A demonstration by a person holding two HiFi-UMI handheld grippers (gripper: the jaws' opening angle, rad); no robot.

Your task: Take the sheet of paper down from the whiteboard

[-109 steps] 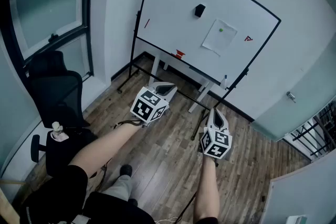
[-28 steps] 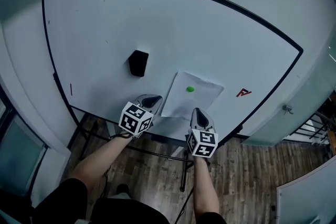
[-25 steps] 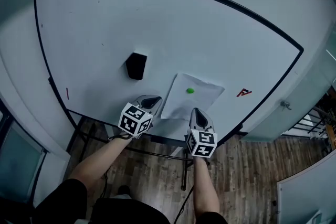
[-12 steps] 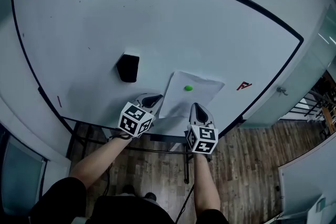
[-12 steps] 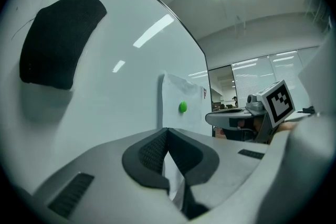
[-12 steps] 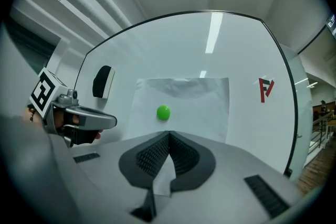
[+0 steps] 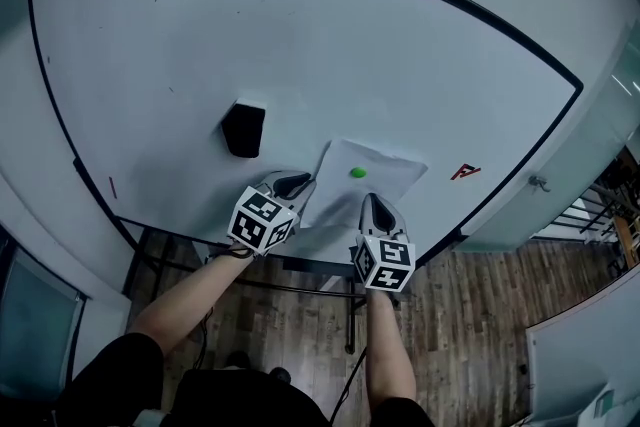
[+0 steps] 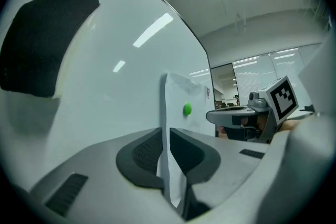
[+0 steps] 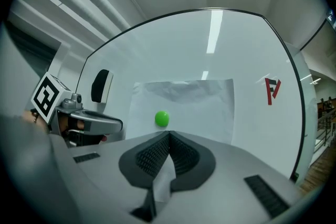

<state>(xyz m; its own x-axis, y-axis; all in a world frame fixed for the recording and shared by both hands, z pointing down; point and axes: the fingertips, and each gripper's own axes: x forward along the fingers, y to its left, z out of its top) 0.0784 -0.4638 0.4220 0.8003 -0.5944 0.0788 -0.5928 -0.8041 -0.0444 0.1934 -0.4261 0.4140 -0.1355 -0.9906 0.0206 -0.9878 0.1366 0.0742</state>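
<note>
The left gripper (image 7: 290, 183) and right gripper (image 7: 376, 207) are clamped on the white paper sheet (image 7: 338, 198) at its lower edge. Just beyond them, a round green magnet (image 7: 358, 173) pins it, so pulling it free remains.

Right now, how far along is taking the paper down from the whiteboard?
Done: left gripper and right gripper are shut on the white paper sheet's lower edge. In hand: holding it, ready to pull. Left: the round green magnet pins it to the white whiteboard.

Grey hand-held grippers, black clothing
The left gripper (image 7: 295, 183) and right gripper (image 7: 372, 205) each bear a black-and-white square-marker cube (image 7: 262, 220) and dark ribbed pads (image 8: 146, 152); the person wears a black short sleeve (image 7: 110, 375).
</note>
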